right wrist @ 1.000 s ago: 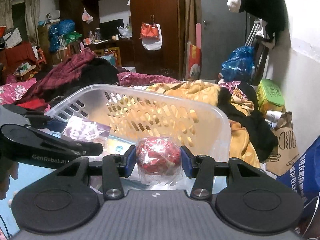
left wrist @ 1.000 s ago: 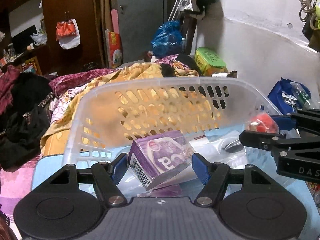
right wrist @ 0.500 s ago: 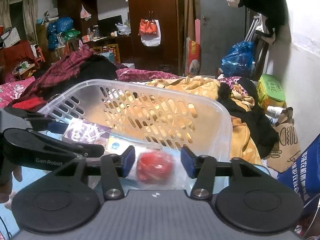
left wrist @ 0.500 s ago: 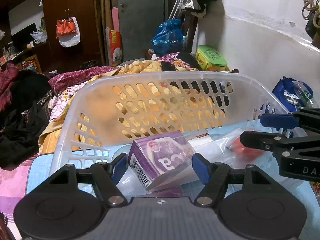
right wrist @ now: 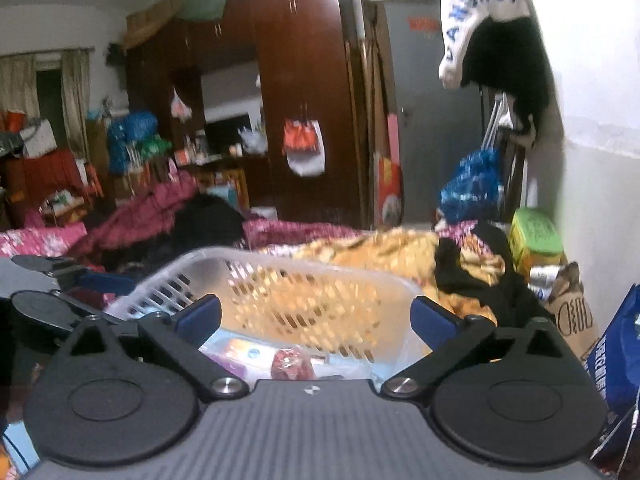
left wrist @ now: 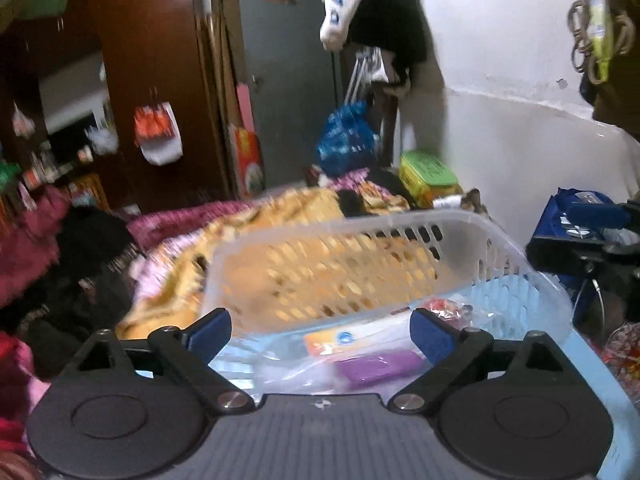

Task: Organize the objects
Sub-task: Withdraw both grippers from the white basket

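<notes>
A clear perforated plastic basket (left wrist: 400,220) sits on a light blue surface; it also shows in the right wrist view (right wrist: 280,262). Inside lie a purple box (left wrist: 378,366), a red wrapped ball (left wrist: 440,306) and an orange-labelled packet (left wrist: 326,342). The red ball (right wrist: 292,364) and the packet (right wrist: 240,354) show in the right wrist view too. My left gripper (left wrist: 320,332) is open and empty, above the basket's near side. My right gripper (right wrist: 316,318) is open and empty, also above the basket. The right gripper's fingers (left wrist: 596,216) appear at the right edge of the left view.
An orange blanket (right wrist: 384,248) and dark clothes (right wrist: 472,276) lie behind the basket. A blue bag (left wrist: 576,216) and white wall are on the right. A green box (right wrist: 534,232) and paper bag (right wrist: 572,312) stand by the wall. Wardrobe (right wrist: 304,100) at the back.
My left gripper opened and let go of the purple box, which now lies in the basket. Both grippers rose and pulled back; the right gripper opened wider above the red ball.
</notes>
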Action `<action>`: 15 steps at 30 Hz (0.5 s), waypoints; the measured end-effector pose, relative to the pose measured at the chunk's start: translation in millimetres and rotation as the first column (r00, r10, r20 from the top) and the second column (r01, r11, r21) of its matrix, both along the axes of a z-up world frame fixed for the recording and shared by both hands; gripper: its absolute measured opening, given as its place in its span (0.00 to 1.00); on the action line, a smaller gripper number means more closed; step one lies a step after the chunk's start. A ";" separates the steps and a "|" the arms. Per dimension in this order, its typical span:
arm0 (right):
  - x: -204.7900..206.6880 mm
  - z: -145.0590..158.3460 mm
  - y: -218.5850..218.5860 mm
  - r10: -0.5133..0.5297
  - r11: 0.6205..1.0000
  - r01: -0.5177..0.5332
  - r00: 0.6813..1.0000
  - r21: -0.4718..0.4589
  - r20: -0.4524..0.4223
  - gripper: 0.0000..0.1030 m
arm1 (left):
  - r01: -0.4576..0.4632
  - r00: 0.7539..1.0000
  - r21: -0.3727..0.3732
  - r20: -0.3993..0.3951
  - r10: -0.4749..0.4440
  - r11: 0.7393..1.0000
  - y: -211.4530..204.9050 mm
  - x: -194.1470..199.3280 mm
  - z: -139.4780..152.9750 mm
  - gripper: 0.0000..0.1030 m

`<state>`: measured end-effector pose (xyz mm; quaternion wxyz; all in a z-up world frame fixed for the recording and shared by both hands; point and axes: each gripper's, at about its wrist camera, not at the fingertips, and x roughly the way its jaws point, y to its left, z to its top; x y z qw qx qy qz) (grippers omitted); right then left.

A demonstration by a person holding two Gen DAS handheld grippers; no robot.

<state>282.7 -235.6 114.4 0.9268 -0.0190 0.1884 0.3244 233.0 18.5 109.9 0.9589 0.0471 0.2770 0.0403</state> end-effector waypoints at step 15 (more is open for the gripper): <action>-91.6 -20.4 -49.8 -0.009 0.998 -0.001 0.990 0.069 0.144 1.00 | 0.025 0.981 0.049 0.193 -0.034 0.998 13.7 -156.0 7.4 0.95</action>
